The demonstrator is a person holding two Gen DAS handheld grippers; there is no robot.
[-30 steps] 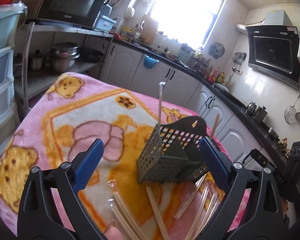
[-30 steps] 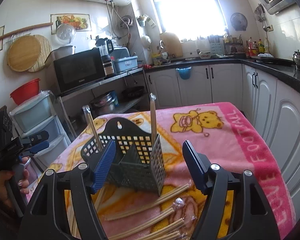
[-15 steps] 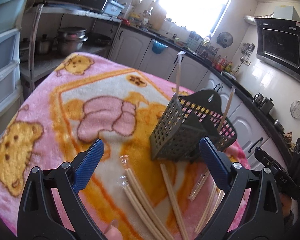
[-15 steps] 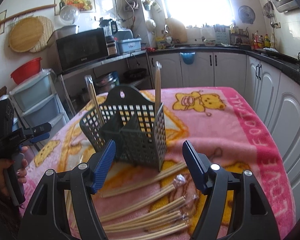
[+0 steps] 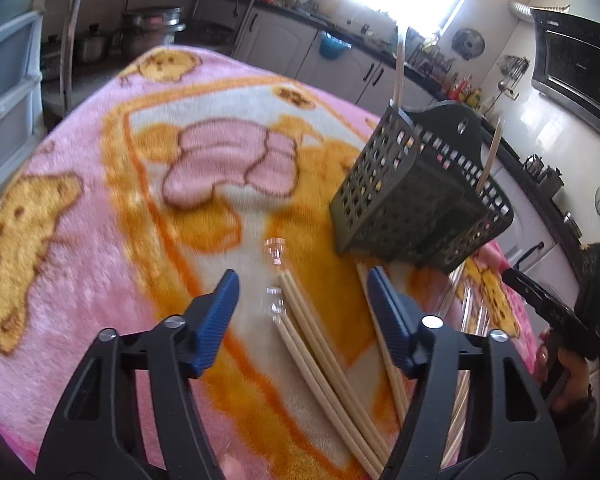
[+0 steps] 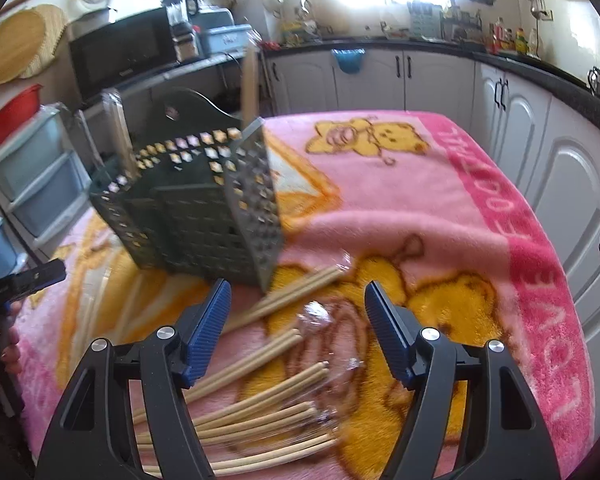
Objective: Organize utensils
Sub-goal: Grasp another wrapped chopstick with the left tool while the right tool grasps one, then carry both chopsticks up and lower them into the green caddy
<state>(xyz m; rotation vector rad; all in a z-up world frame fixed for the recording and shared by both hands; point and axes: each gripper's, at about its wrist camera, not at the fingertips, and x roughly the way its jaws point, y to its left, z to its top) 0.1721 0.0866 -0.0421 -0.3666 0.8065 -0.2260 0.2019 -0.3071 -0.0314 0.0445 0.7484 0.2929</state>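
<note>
The left gripper (image 5: 302, 300), jaws closing, straddles wrapped chopsticks (image 5: 320, 356) on the blanket (image 5: 80, 240), seemingly to grasp them. The right gripper (image 6: 296, 314) gapes empty over more chopsticks; the utensil basket (image 6: 204, 216) waits at eleven o'clock.

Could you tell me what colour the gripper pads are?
Blue pads, clearest in the right wrist view.

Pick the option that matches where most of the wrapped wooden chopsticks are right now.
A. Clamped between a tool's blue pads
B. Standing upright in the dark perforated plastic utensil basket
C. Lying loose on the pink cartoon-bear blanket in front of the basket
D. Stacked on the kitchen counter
C: most wrapped wooden chopsticks lie flat on the pink cartoon-bear blanket, in front of the dark perforated plastic utensil basket, which holds only a few upright.
</note>
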